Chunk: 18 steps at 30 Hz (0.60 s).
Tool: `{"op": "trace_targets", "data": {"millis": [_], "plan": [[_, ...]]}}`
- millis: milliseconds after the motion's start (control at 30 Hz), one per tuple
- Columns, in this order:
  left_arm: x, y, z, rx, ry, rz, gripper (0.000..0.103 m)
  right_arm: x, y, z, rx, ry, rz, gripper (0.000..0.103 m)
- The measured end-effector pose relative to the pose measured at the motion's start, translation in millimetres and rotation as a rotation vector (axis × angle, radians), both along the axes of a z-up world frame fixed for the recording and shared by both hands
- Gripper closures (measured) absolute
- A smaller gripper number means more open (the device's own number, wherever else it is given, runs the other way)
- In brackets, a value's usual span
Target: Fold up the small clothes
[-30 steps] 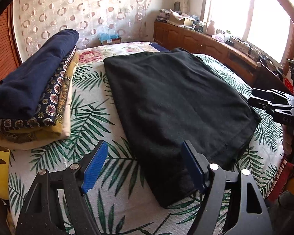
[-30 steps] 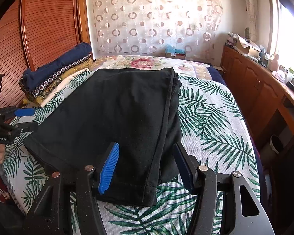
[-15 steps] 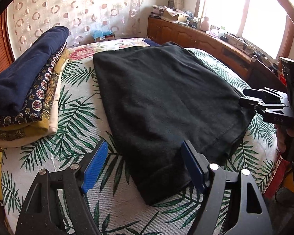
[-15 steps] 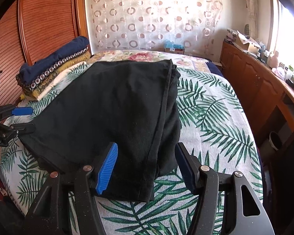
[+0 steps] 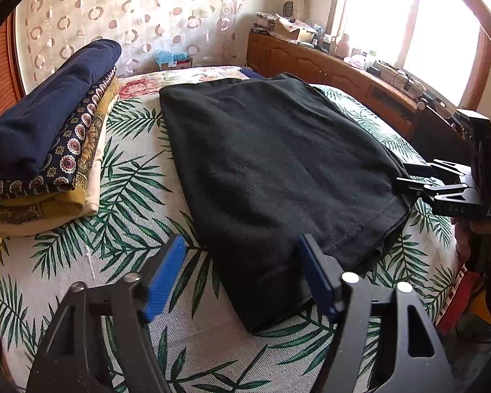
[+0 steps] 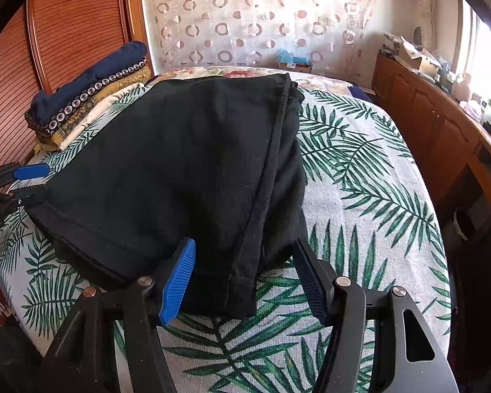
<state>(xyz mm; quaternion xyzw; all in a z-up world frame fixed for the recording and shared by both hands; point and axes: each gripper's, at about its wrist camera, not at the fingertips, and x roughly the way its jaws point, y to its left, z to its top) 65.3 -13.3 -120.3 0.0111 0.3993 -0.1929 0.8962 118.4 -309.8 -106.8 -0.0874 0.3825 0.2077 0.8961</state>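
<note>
A black garment (image 5: 271, 163) (image 6: 180, 163) lies flat, folded lengthwise, on the leaf-print bed cover (image 5: 131, 196). My left gripper (image 5: 242, 245) hangs just above its near left corner. Its jaws are closing with the corner between them, and the blue pads (image 5: 167, 271) are not touching the cloth. My right gripper (image 6: 244, 245) is open over the near right corner, where the folded edges stack up. Each gripper shows in the other's view: the left gripper (image 6: 36, 181) at the left edge, the right gripper (image 5: 404, 174) at the right edge.
A stack of folded clothes (image 5: 49, 137) (image 6: 88, 98), navy on top, sits on the bed's left side. A wooden cabinet (image 6: 442, 131) with clutter runs along the right under the window. A wooden wardrobe (image 6: 65, 32) stands behind the stack. A hand (image 5: 464, 229) holds the right gripper.
The left gripper's pads have drawn a little closer together. Both grippers have edged slightly toward the garment's near corners. The garment itself has not moved.
</note>
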Motion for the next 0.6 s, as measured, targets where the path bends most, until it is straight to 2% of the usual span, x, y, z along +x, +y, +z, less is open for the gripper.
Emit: {"op": "trace_targets", "data": {"millis": [67,133,167,233,300,333,400,533,600], "plan": [[-0.2,0.2,-1.2,-0.007,0.008,-0.002,0.035,1.8,-0.6,-1.9,0.014,-0.003,0.001,0.04],[-0.9,-0.8,-3.0,-0.016,0.02,-0.012,0.05,3.7,0.4,-4.0,0.01,0.001,0.001,0.04],[-0.3,-0.8,-4.3,-0.023,0.031,-0.017,0.051,3.9,1.0,-4.7,0.013,0.002,0.003,0.04],[-0.9,-2.1,-5.6,-0.028,0.036,-0.028,0.061,5.0,1.1,-5.6,0.017,0.007,0.004,0.04],[-1.2,-3.3,-6.6,-0.037,0.044,-0.037,0.065,5.2,1.8,-6.1,0.017,0.011,0.009,0.04],[-1.8,-3.6,-7.2,-0.037,0.046,-0.038,0.066,4.6,2.3,-6.2,0.016,0.009,0.016,0.04],[-2.7,-4.3,-7.8,-0.034,0.052,-0.04,0.066,1.2,3.7,-6.3,0.011,0.003,0.037,0.047],[-1.3,-3.8,-7.2,-0.047,0.068,-0.033,0.066,-0.6,2.6,-8.6,0.007,0.017,0.05,0.051],[-1.8,-4.3,-6.8,-0.049,0.066,-0.033,0.066,-1.9,1.5,-8.3,0.012,0.02,0.049,0.058]]}}
